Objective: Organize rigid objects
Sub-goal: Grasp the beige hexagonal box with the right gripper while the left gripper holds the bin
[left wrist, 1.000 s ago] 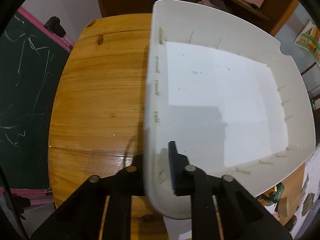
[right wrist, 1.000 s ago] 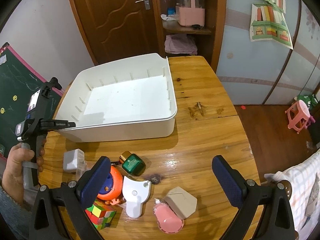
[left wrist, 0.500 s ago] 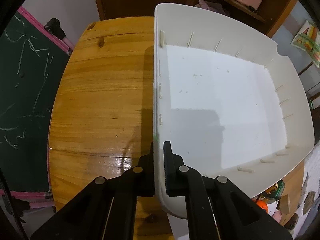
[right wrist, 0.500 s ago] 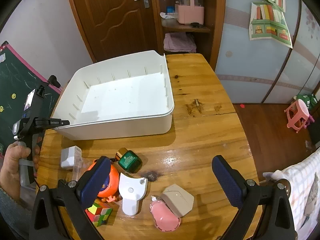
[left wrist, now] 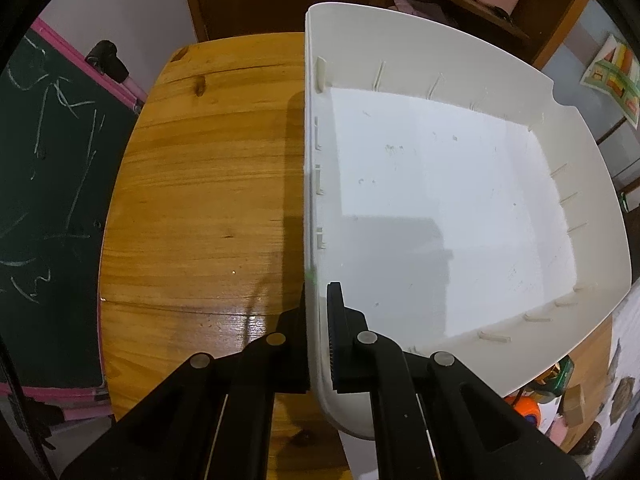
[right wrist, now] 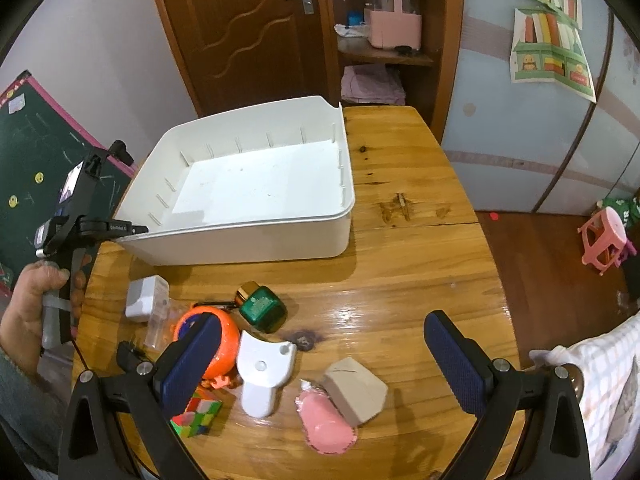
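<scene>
Clamping the near corner wall of the empty white plastic bin (left wrist: 440, 200), the left gripper (left wrist: 318, 332) holds it on the wooden worktop (right wrist: 400, 280); the right gripper (right wrist: 320, 360), jaws spread wide, hovers nearer the scattered toys, directly over the white plastic scoop-shaped piece (right wrist: 262, 372) lying lengthwise toward it.

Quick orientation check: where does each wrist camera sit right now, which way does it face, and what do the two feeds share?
Left wrist: on the left gripper, facing along the white bin wall it clamps; only its fingers show.
Right wrist: on the open right gripper, above the table, facing the toys, bin and door; the left hand shows.
Shared: bin, table, orange toy.
</scene>
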Available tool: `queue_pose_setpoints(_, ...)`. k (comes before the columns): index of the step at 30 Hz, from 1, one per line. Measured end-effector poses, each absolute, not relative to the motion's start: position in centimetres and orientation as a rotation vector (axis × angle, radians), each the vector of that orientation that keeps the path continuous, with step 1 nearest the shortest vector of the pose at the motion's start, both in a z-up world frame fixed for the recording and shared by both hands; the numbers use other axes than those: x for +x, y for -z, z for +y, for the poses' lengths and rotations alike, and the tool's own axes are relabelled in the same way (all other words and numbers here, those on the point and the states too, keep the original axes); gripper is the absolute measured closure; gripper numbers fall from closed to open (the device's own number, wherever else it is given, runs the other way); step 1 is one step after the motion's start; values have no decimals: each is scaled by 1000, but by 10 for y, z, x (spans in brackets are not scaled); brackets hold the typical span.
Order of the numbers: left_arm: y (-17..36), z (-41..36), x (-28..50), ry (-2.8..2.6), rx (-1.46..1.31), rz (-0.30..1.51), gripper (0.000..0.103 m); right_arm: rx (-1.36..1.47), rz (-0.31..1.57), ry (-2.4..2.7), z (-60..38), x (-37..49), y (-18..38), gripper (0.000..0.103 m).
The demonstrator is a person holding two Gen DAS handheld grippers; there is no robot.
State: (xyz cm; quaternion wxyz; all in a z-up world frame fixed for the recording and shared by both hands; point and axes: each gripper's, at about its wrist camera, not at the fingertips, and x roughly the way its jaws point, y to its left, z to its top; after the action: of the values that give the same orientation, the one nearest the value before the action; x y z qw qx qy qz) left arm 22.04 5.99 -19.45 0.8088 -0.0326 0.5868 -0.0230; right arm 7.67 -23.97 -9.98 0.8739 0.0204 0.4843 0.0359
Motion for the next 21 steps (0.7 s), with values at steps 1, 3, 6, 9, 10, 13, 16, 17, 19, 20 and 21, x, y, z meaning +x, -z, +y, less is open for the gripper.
queue_pose_setpoints(1,195,59,221,48,-65,1255,98,32,1010,-76,-241,75,100,2)
queue_pose_setpoints(3,195,58,221,46,-58,1256,98,14,1003,-87,-242,72,101,2)
queue_pose_setpoints(6,197,59,222,45,-55,1262,98,-26,1000,-115,-241,63,106,2)
queue_pose_setpoints(9,199,59,222,46,-54,1267,98,-61,1017,-163,-238,54,114,8)
queue_pose_setpoints(10,200,58,223,46,-53,1270,98,-65,1023,-177,-238,52,117,17)
queue_pose_setpoints(13,201,59,223,47,-53,1276,98,-77,1073,-212,-235,46,129,24)
queue_pose_setpoints(16,202,60,223,48,-51,1276,98,-103,1091,-188,-234,42,137,24)
queue_pose_setpoints(17,202,60,222,49,-52,1277,98,-111,1094,-181,-233,42,139,24)
queue_pose_setpoints(19,202,60,222,51,-55,1280,98,-124,1099,-165,-234,42,142,24)
queue_pose_setpoints(20,203,60,221,51,-56,1281,98,-125,1104,-159,-235,43,143,24)
queue_pose_setpoints(21,203,61,221,51,-56,1284,98,-126,1113,-150,-236,44,147,24)
